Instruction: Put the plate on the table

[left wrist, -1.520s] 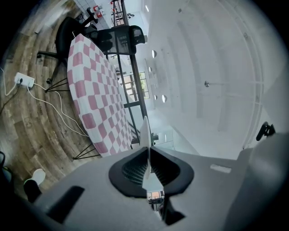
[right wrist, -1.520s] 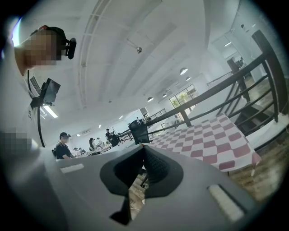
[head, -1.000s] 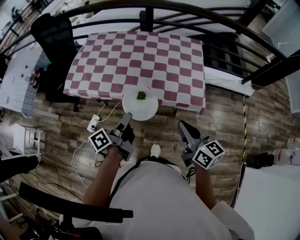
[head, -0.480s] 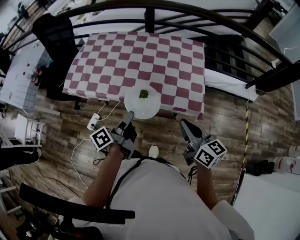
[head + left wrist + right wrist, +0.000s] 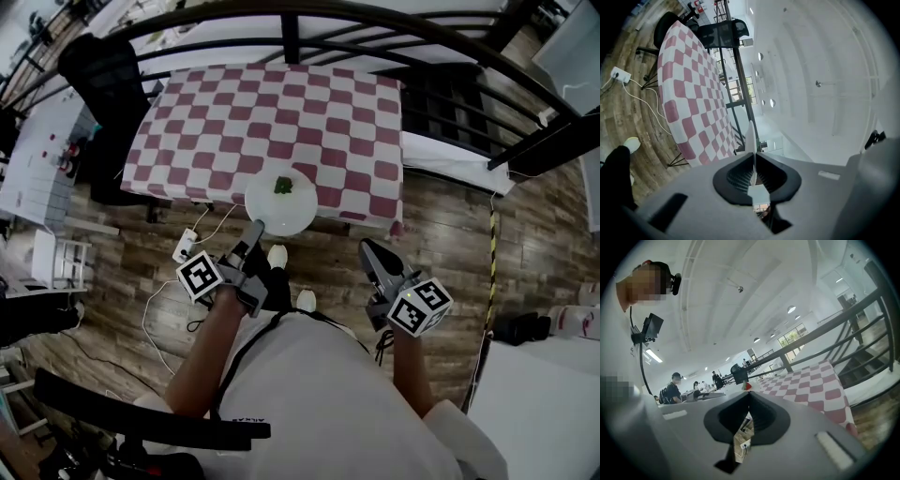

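A white plate [image 5: 281, 204] with a small green and red piece of food [image 5: 282, 186] on it hangs over the near edge of the table [image 5: 234, 112], which wears a red-and-white checked cloth. My left gripper [image 5: 255, 228] is shut on the plate's near rim. In the left gripper view the plate [image 5: 750, 138] shows edge-on, pinched between the jaws of that gripper [image 5: 752, 161]. My right gripper [image 5: 367, 248] hovers to the right, short of the table, shut and holding nothing. In the right gripper view its closed jaws [image 5: 749, 394] point at the table [image 5: 811, 380].
A black railing [image 5: 450, 42] curves behind and to the right of the table. A black office chair [image 5: 108, 66] stands at its left corner. A power strip with a white cable [image 5: 185, 246] lies on the wooden floor. Other people [image 5: 672, 387] stand far off.
The person has stepped closer to the table, a shoe now showing below the plate. The plate has moved forward and lies further over the table's near edge. Both grippers keep their state.
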{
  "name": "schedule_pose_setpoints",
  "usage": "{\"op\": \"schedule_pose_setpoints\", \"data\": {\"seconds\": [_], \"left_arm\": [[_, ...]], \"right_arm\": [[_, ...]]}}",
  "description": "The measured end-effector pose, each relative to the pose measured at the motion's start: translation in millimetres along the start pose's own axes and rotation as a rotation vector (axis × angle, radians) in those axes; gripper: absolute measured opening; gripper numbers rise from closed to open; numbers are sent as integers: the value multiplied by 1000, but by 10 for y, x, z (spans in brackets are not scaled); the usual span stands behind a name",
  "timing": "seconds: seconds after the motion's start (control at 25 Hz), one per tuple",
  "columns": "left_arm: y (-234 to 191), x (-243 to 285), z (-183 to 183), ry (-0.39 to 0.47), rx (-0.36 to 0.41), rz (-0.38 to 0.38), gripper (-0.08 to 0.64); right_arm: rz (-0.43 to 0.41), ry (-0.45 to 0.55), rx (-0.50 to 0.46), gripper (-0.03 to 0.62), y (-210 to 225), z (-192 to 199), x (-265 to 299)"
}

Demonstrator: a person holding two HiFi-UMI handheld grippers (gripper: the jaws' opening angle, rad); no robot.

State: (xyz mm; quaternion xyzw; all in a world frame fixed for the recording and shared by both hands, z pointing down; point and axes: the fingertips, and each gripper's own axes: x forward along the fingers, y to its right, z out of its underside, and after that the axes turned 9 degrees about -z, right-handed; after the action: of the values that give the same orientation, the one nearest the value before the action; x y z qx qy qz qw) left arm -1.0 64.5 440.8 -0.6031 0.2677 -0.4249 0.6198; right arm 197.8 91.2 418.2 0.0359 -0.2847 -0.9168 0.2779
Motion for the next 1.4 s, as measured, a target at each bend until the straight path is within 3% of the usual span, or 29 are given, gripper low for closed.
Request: {"op": "schedule_pose_setpoints", "data": {"seconds": [0.68,1.4], "left_arm": [[-25,546,-301,-75,14,35,26],[43,1786,-1546,-171,3,36,25]], "right_arm": [[76,37,-9,8,283,-184,244],[113,40,-9,8,953,-942,1637]]}}
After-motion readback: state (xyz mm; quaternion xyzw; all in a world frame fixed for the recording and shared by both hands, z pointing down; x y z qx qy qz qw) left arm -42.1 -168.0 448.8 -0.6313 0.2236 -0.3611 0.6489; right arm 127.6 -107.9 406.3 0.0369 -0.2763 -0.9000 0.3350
